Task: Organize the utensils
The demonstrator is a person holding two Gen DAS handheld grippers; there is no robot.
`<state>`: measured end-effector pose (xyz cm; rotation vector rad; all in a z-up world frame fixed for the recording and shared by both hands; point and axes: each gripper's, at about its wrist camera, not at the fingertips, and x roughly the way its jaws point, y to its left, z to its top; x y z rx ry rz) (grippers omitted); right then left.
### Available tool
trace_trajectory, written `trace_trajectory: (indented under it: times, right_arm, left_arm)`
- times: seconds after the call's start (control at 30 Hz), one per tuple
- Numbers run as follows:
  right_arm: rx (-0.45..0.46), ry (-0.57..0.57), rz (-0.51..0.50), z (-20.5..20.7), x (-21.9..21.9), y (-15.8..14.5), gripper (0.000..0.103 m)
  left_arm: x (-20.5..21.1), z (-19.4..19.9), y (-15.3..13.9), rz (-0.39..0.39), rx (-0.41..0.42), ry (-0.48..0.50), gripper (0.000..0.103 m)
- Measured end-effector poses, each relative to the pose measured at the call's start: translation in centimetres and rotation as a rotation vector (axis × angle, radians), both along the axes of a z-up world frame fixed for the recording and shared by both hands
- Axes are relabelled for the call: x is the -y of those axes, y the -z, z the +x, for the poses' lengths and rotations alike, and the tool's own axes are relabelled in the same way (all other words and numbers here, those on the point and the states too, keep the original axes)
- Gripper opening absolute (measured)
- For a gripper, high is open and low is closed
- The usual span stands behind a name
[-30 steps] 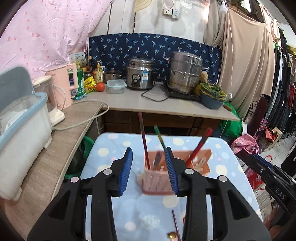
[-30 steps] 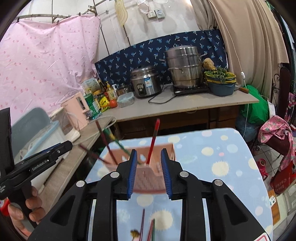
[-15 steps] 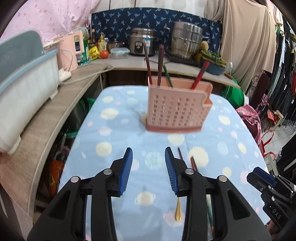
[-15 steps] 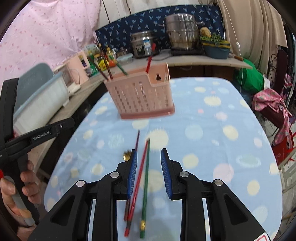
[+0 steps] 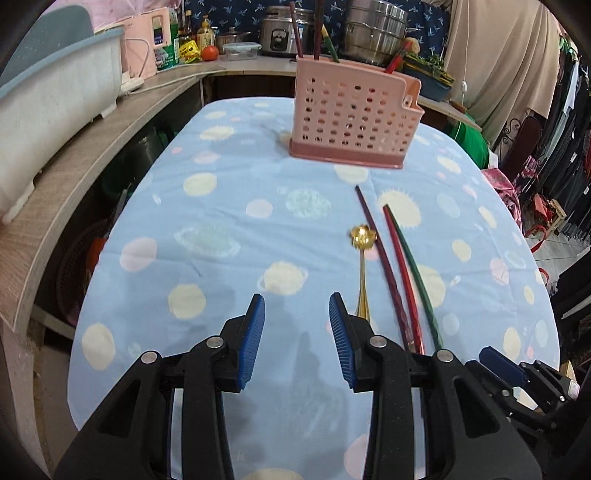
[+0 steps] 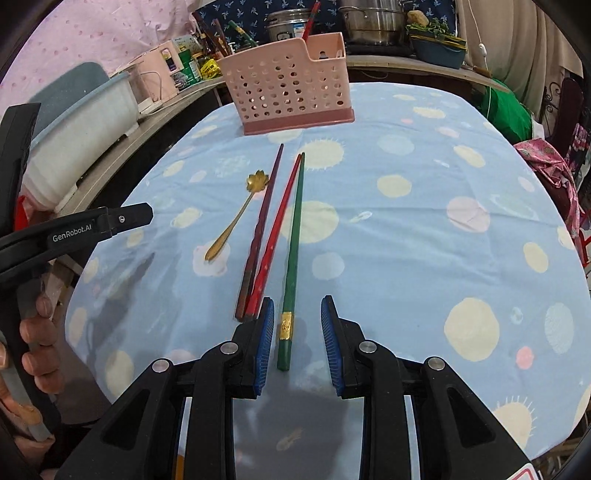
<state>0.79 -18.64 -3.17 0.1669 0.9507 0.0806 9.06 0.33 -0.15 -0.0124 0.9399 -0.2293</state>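
Both tongs, left (image 5: 297, 339) and right (image 6: 297, 341), have dropped back from the basket (image 6: 286, 94), jaws apart and empty. Right straddles the green chopstick's (image 6: 293, 254) near end, probably the next pick.

Black fingers (image 6: 369, 373), ribbed blue pads (image 6: 265, 343), silver screws

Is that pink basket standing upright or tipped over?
Upright. The pink basket sits flat on its base on the tablecloth, open top upward, with chopsticks poking out.

Both wrist views face the pink caddy (image 5: 354, 118) low over the table.
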Motion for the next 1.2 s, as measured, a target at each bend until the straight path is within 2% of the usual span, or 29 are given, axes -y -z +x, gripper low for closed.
trace_trajectory:
  times: [0.37,0.47,0.57,0.63,0.7,1.2]
  right_arm:
    - [-0.023,-0.017,-0.032,-0.2,-1.0,1.8,0.023]
    - [-0.019,-0.016,-0.047,-0.1,-1.0,1.9,0.019]
    - [-0.017,-0.009,-0.059,-0.1,-0.9,1.9,0.008]
    - [-0.018,0.000,-0.053,-0.1,-0.6,2.0,0.007]
    - [-0.019,0.010,-0.047,-0.2,-0.2,1.9,0.007]
    - [-0.026,0.042,0.005,-0.1,0.9,2.0,0.007]
  left_arm:
    - [-0.6,-1.1,1.8,0.005,-0.044,-0.002,0.035]
    - [-0.5,-1.1,2.2,0.003,-0.055,-0.003,0.035]
    - [-0.2,-1.1,2.4,0.001,-0.063,0.004,0.036]
    - [0.0,-1.2,2.5,0.000,-0.062,0.009,0.046]
    - [0.4,-1.4,2.4,-0.001,-0.051,0.017,0.051]
    - [3.9,0.2,4.2,-0.026,-0.087,0.088,0.051]
